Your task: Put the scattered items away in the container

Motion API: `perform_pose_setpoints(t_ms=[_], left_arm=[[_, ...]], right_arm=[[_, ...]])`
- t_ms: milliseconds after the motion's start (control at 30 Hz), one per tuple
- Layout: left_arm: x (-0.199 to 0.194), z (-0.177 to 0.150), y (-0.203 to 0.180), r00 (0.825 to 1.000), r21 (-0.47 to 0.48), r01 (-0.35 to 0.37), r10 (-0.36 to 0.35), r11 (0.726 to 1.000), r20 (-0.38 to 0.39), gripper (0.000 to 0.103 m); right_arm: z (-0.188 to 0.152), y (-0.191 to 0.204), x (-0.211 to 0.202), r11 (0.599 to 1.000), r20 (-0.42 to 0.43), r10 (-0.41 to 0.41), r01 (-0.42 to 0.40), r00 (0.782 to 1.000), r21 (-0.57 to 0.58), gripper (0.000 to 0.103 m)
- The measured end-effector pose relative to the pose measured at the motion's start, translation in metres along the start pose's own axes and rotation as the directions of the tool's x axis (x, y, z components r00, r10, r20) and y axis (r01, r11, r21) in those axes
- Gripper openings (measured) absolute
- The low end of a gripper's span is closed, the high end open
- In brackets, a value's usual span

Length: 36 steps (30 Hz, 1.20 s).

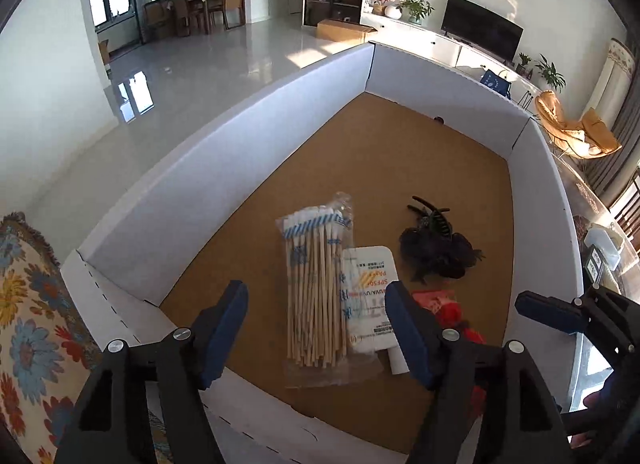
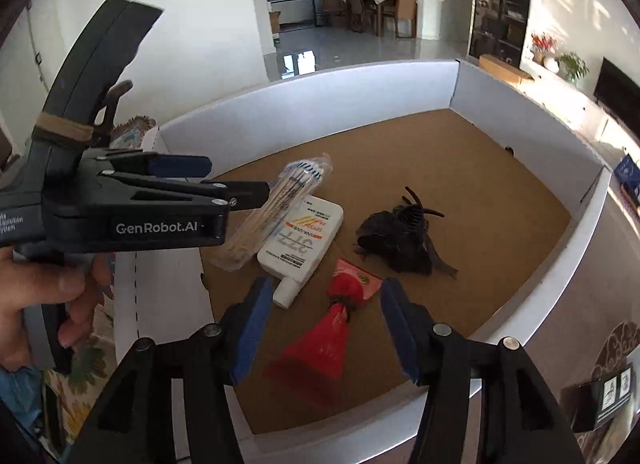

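Living-room floor lies beyond the white container (image 1: 224, 168). I see swabs (image 1: 316, 284), tube (image 2: 304, 240), red bag (image 2: 320, 344) and hair clip (image 1: 436, 240) inside. Left gripper (image 1: 316, 328) and right gripper (image 2: 320, 328) both released, holding nothing.

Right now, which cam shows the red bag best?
Right wrist: the red bag lies whole and unobstructed between the open fingers. In the left wrist view only scraps show, the rest hidden behind that gripper's right finger.

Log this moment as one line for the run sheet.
left gripper: open, empty | right gripper: open, empty | in box: swab pack, sunscreen tube, red pouch, black hair clip
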<state>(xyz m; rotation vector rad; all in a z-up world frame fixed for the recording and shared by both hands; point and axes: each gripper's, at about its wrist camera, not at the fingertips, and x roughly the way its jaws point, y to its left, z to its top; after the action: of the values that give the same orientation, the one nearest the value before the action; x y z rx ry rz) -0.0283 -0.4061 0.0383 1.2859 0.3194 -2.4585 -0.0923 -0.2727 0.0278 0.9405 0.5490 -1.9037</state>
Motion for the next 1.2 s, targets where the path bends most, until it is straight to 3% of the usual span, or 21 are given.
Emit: perform_pose_setpoints(t_ms=[133,300,367,433,500,533,600,700,733,767,867,933,1033,1100,1200], left_arm=[[-0.004,-0.009,-0.011,1.0,0.049,-0.02,0.02,0.999,0.004,0.07],[-0.01,-0.021,-0.025,1.0,0.068,-0.014,0.015,0.998,-0.003,0.07],[-0.015,-0.023,-0.031,1.0,0.055,-0.007,0.006,0.998,0.012,0.07],[-0.031,-0.024,-0.039,0.998,0.032,0.009,-0.011,0.999,0.066,0.07],[-0.059,-0.026,-0.055,0.987,0.032,0.033,-0.037,0.999,0.154,0.07],[-0.073,-0.029,-0.066,0.979,0.044,0.058,-0.066,0.997,0.192,0.07],[-0.098,-0.035,-0.096,0.959,0.095,0.133,-0.152,0.987,0.238,0.071],[-0.123,-0.048,-0.156,0.924,0.222,0.241,-0.293,0.945,0.245,0.072],[-0.126,-0.054,-0.179,0.914,0.264,0.274,-0.335,0.925,0.228,0.08],[-0.127,-0.062,-0.201,0.904,0.299,0.308,-0.376,0.903,0.203,0.094],[-0.112,-0.093,-0.265,0.884,0.378,0.386,-0.454,0.841,0.107,0.101],[-0.091,-0.115,-0.306,0.891,0.441,0.398,-0.453,0.805,0.021,0.101],[-0.057,-0.145,-0.346,0.922,0.512,0.357,-0.384,0.781,-0.056,0.101],[-0.04,-0.158,-0.352,0.934,0.529,0.336,-0.348,0.779,-0.08,0.101],[-0.025,-0.163,-0.348,0.942,0.507,0.323,-0.32,0.799,-0.097,0.101]], right_arm=[[-0.013,0.013,0.003,0.98,-0.02,-0.073,0.068,0.997,-0.186,0.058],[-0.029,0.002,-0.008,0.976,-0.021,-0.077,0.071,0.997,-0.206,0.058],[-0.033,-0.008,-0.017,0.986,0.017,-0.08,0.082,0.997,-0.148,0.057],[-0.038,-0.024,-0.044,0.993,0.142,-0.113,0.118,0.983,-0.029,0.057],[-0.054,-0.045,-0.086,0.981,0.286,-0.18,0.152,0.941,0.117,0.06],[-0.068,-0.057,-0.105,0.97,0.33,-0.21,0.154,0.92,0.186,0.066],[-0.101,-0.082,-0.132,0.941,0.347,-0.281,0.185,0.895,0.285,0.07],[-0.163,-0.12,-0.15,0.881,0.237,-0.414,0.32,0.879,0.349,0.07],[-0.185,-0.134,-0.153,0.856,0.179,-0.449,0.364,0.875,0.366,0.07],[-0.207,-0.149,-0.157,0.831,0.118,-0.476,0.401,0.872,0.386,0.07],[-0.269,-0.186,-0.173,0.748,-0.033,-0.527,0.482,0.849,0.456,0.07],[-0.302,-0.204,-0.181,0.693,-0.101,-0.542,0.512,0.834,0.508,0.07],[-0.341,-0.221,-0.19,0.622,-0.171,-0.544,0.532,0.821,0.575,0.07],[-0.355,-0.217,-0.199,0.604,-0.177,-0.542,0.527,0.822,0.598,0.07],[-0.359,-0.213,-0.199,0.605,-0.175,-0.534,0.518,0.827,0.604,0.07]])
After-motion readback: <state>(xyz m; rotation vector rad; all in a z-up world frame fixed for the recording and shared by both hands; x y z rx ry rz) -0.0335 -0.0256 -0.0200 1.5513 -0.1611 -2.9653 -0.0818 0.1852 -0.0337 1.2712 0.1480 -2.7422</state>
